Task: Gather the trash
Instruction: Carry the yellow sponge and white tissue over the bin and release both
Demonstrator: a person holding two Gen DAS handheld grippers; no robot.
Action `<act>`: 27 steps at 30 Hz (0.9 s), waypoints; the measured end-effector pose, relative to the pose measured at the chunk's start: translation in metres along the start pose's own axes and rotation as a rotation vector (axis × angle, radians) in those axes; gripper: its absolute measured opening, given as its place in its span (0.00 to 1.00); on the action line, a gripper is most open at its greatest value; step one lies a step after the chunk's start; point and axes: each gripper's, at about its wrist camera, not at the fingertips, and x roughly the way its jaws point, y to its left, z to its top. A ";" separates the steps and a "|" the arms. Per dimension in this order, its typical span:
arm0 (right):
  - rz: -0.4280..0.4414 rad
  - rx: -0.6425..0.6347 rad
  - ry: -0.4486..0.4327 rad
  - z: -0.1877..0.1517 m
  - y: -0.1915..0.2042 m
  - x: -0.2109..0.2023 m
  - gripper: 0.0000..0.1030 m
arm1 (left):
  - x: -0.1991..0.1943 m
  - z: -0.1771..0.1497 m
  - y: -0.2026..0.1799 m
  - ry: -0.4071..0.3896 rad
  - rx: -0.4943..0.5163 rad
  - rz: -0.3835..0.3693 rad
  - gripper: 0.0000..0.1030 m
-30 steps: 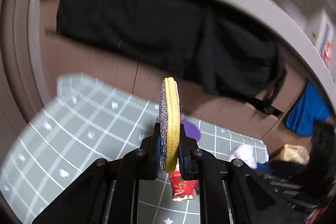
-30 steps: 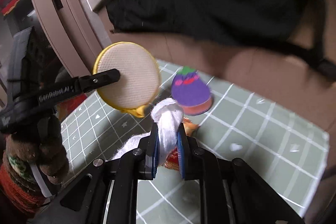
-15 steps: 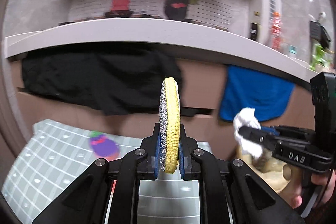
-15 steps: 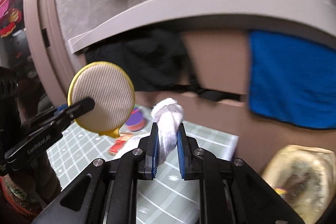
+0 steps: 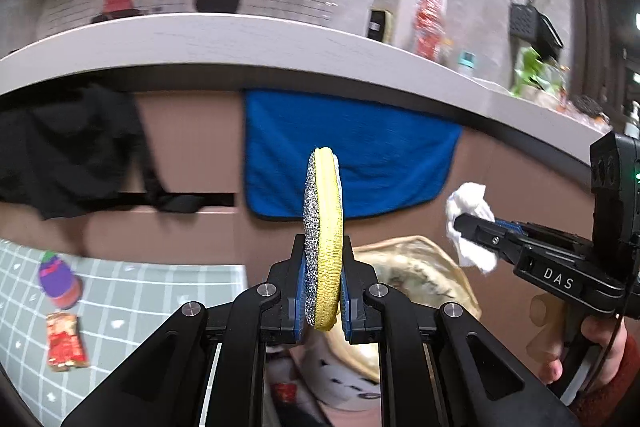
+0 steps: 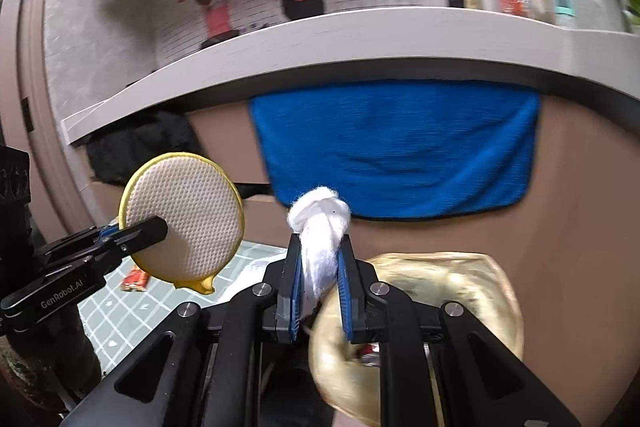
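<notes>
Left gripper [image 5: 323, 291]: jaws clamped on round scouring pad [image 5: 324, 239], held on edge and upright; silver mesh face on one side, yellow rim in the middle
Same pad, right wrist view: flat pale mesh face [image 6: 182, 219] with yellow border, pinched low on its left side by the left gripper's fingertips [image 6: 150, 229]
Right gripper [image 6: 319, 281]: jaws clamped on crumpled white tissue [image 6: 319, 227]; wad bulges above the blue pads
Same tissue, left wrist view: white wad [image 5: 470, 223] at the tip of the right gripper, well right of the pad
Right hand [image 5: 596, 351]: wrapped on the gripper handle, red sleeve at the wrist
Trash bag [image 6: 452, 291]: yellowish translucent bag with open mouth, below and just beyond both grippers; wrappers inside, blurred
Green grid mat [image 5: 132, 291]: lower left; carries purple eggplant-shaped toy [image 5: 58, 277] and red snack wrapper [image 5: 64, 341], near each other
Blue towel [image 6: 396, 147]: hangs from the grey counter edge [image 6: 320, 43], behind both held items
Black cloth [image 5: 68, 155]: hangs left of the towel
Wall: two cartoon figures above the counter
</notes>
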 end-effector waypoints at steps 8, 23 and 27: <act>-0.087 0.021 0.009 -0.011 -0.043 0.001 0.14 | 0.048 -0.009 -0.040 0.047 0.027 -0.054 0.14; -0.110 0.098 0.079 -0.036 -0.088 0.032 0.15 | 0.100 -0.040 -0.048 0.155 0.007 -0.080 0.14; -0.109 0.107 0.096 -0.042 -0.093 0.041 0.15 | 0.111 -0.045 -0.048 0.177 -0.008 -0.085 0.14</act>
